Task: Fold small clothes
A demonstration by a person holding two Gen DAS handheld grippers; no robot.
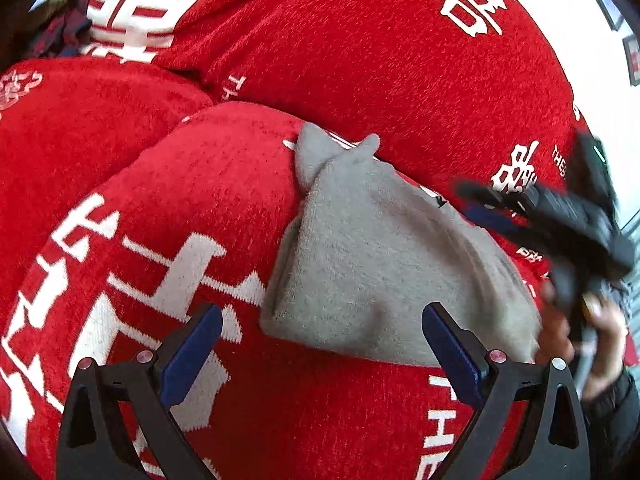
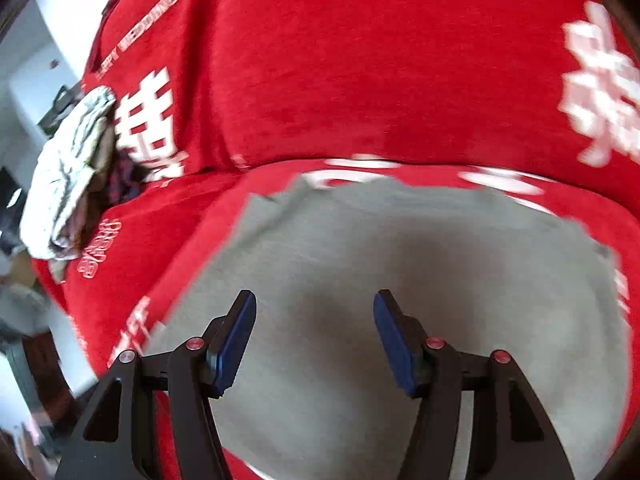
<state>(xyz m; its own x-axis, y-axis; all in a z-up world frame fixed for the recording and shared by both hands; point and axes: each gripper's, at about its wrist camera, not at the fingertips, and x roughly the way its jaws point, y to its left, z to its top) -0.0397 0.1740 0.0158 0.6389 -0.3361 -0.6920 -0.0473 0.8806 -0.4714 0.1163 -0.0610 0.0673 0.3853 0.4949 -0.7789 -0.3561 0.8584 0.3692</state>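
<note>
A small grey garment [image 1: 384,264] lies folded and bunched on a red blanket [image 1: 360,60] with white characters. My left gripper [image 1: 320,316] hovers over the garment's near edge, jaws wide apart and empty. To its right, my right gripper [image 1: 476,200] shows blurred in a person's hand [image 1: 600,332], over the garment's far right side. In the right wrist view the grey garment [image 2: 400,280] fills the lower half. My right gripper [image 2: 315,298] is above it with its jaws partly apart, and no cloth lies between the blue pads [image 2: 236,336].
The red blanket [image 2: 360,60] drapes over soft, rounded cushions. A crumpled white and grey cloth [image 2: 68,172] and a dark checked cloth [image 2: 124,176] lie at its left edge. A white wall with framed pictures [image 1: 632,56] stands beyond the blanket on the right.
</note>
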